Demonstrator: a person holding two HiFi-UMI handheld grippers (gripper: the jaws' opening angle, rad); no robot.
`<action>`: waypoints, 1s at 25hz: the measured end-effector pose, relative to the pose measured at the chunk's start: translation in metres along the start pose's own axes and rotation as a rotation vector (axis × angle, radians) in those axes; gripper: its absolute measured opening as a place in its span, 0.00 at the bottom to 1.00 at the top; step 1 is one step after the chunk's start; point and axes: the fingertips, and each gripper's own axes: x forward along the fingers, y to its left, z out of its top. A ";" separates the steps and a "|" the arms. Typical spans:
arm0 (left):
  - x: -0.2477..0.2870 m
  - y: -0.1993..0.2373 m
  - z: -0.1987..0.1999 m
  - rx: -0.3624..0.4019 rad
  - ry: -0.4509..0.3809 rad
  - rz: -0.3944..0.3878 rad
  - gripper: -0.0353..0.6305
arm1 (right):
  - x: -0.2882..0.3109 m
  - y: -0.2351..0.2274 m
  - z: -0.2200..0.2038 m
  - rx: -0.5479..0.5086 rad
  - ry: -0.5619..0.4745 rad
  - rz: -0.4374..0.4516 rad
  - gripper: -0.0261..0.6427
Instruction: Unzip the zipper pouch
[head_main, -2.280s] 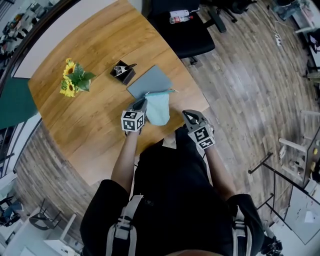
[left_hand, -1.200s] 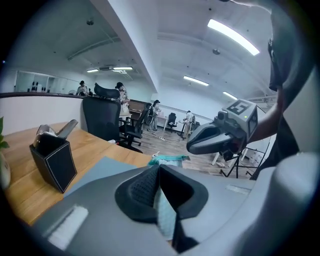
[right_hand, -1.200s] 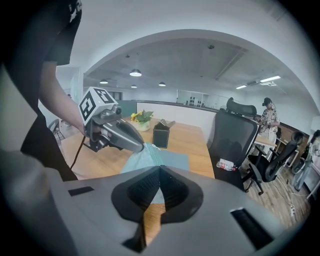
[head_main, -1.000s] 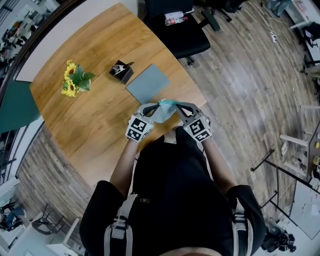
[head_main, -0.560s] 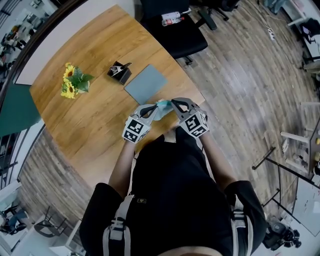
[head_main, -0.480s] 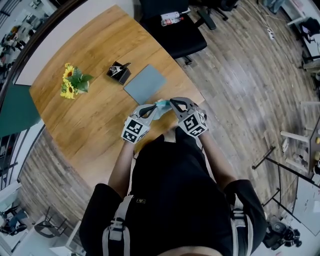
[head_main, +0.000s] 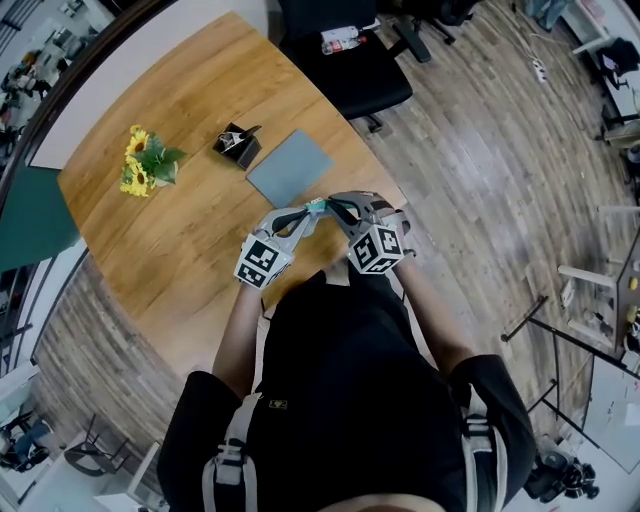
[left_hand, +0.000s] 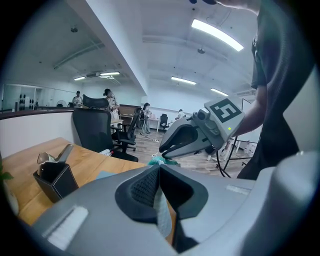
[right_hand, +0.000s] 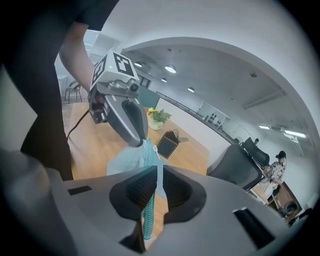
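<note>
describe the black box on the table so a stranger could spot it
On the wooden table, look between the sunflowers and the flat grey pad. The black box stands there, close to the pad's corner. It is the table's only dark, upright thing, open-topped.

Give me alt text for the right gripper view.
The right hand-held gripper is clamped on the zipper edge of the teal pouch, while the left hand-held gripper pinches its far end above the wooden table. Sunflowers and a black box sit beyond.
</note>
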 end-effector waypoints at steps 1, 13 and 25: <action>-0.002 0.000 0.001 0.001 0.005 -0.001 0.07 | 0.000 -0.001 0.002 -0.013 -0.002 -0.002 0.10; -0.008 -0.002 0.007 0.057 0.017 -0.015 0.07 | 0.005 -0.007 0.012 -0.159 0.000 0.032 0.13; -0.012 0.007 0.002 0.045 0.023 0.011 0.07 | 0.004 0.013 0.013 -0.256 0.004 0.121 0.14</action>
